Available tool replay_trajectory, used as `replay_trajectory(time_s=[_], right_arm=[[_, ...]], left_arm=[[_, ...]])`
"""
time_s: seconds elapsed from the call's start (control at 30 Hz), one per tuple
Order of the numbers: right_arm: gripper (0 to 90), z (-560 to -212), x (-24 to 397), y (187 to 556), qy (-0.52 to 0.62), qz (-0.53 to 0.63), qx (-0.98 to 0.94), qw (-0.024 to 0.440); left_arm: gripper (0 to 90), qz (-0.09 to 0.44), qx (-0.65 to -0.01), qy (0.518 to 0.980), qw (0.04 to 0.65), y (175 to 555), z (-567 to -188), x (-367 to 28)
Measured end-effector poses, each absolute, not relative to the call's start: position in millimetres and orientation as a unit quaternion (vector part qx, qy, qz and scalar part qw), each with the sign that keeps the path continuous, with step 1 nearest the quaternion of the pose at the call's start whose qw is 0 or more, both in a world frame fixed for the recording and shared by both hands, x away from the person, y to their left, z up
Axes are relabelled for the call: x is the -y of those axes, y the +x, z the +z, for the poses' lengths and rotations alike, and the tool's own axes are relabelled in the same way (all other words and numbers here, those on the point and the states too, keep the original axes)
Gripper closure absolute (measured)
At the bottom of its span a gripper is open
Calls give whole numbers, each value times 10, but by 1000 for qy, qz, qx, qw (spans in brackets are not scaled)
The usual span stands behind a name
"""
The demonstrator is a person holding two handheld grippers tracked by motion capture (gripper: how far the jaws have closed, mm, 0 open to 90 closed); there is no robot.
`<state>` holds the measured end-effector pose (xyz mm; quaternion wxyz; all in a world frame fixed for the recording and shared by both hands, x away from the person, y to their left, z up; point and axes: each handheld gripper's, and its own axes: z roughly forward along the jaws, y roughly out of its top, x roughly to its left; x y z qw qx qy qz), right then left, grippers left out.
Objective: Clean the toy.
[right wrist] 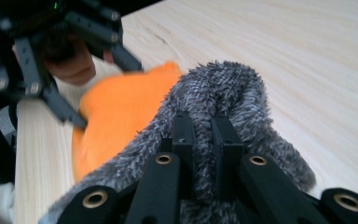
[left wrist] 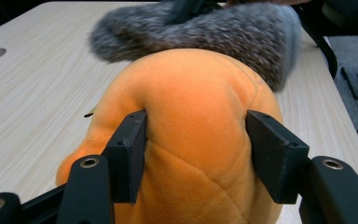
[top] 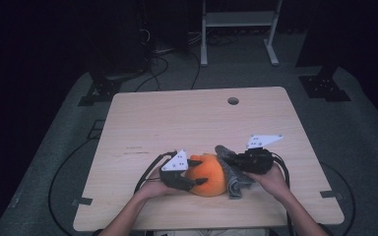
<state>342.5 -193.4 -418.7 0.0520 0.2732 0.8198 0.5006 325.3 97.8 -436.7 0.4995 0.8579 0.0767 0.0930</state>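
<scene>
An orange plush toy [top: 209,177] lies near the table's front edge, with a grey fuzzy cloth [top: 232,176] draped against its right side. My left gripper [top: 200,171] comes in from the left and its pads [left wrist: 130,151] press into both flanks of the plush toy [left wrist: 196,116]. The cloth [left wrist: 205,30] lies just beyond it. My right gripper [top: 228,160] reaches in from the right. In the right gripper view, that gripper [right wrist: 204,133] is shut on a fold of the cloth [right wrist: 235,88], and the plush toy [right wrist: 121,109] and left gripper [right wrist: 51,56] show behind it.
The light wooden table [top: 177,118] has a round cable hole [top: 233,101] at its far side. Cables trail from both grippers over the front edge. A white metal stand [top: 238,19] and dark floor cables sit beyond the table.
</scene>
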Motion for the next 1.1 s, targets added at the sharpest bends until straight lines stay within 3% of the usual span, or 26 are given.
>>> replay_trajectory(time_s=[0.17,0.5,0.83,1.1], right_arm=[[818,-4265,1887,3514,284,486,-825,43],[817,-4455,2139,3331,319,456,-830,37],[818,-4275,2063,3165,282,498,-819,41],[818,-4454,2158,3165,314,464,-827,44]], left_arm=[[417,80,-92,855,504,3300,-4392,-1038],[417,54,-140,846,512,3418,-4421,-1113],[414,53,-174,841,510,3504,-4421,-1056],[395,50,-193,838,508,3550,-4409,-1064]])
